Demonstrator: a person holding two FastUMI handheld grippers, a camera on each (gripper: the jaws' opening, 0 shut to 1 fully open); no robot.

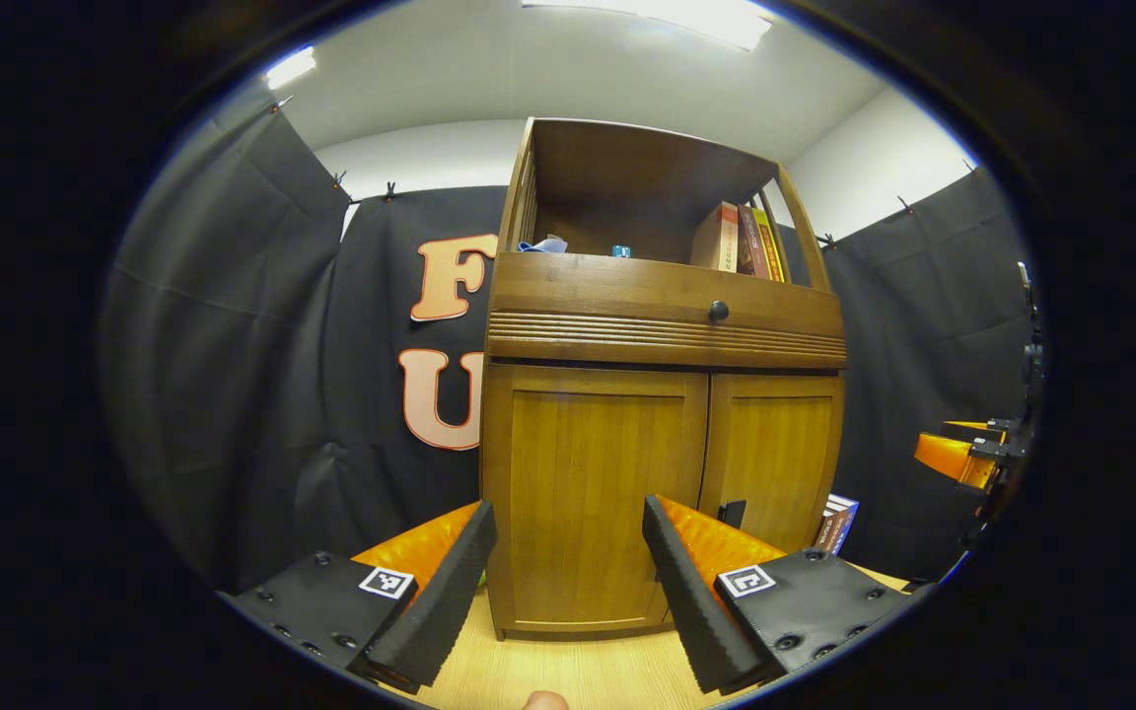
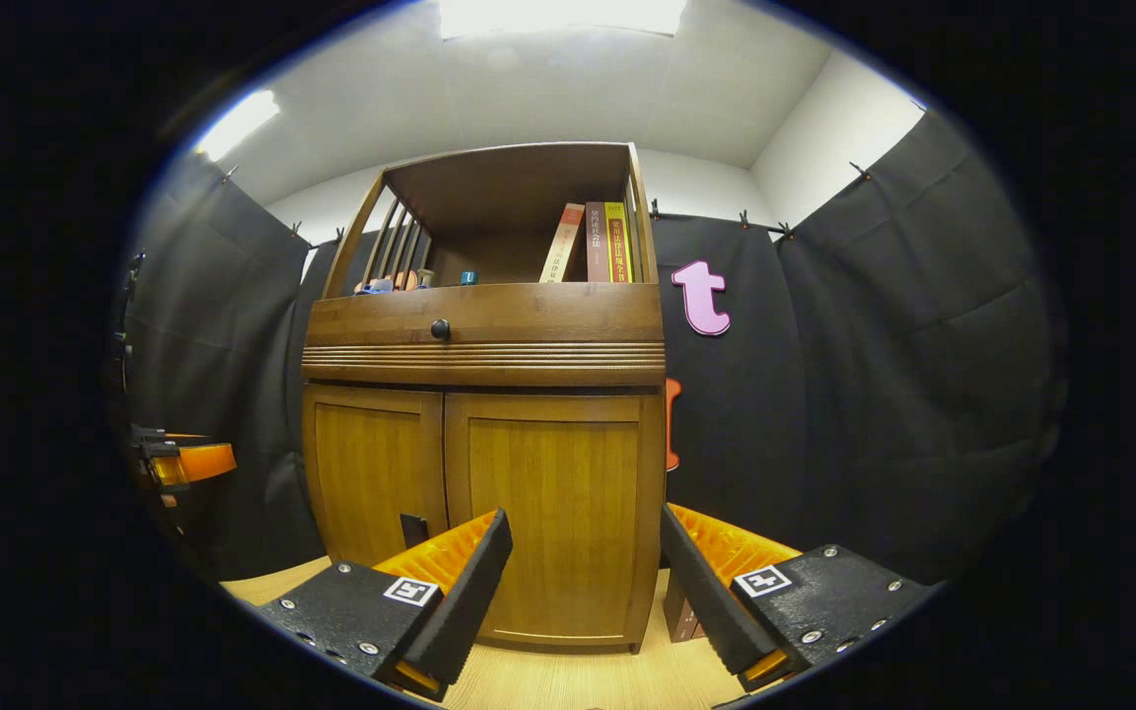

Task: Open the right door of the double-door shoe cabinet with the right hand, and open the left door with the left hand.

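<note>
the cabinet (image 1: 662, 394) stands on the tabletop (image 1: 568, 675), both doors closed. the left hand-held gripper (image 1: 568, 582) is spread in front of the left door (image 1: 593, 493), not touching. the right hand-held gripper (image 2: 583, 582) is spread before the right door (image 2: 553, 508), apart from it. books (image 2: 596, 244) stand on the cabinet's upper shelf.

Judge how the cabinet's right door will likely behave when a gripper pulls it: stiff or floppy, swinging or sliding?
The right door looks like a rigid wooden panel, so it probably won't flex. Shut beside the left door, it likely swings on side hinges. The cabinet looks heavy, so tipping seems unlikely.
</note>
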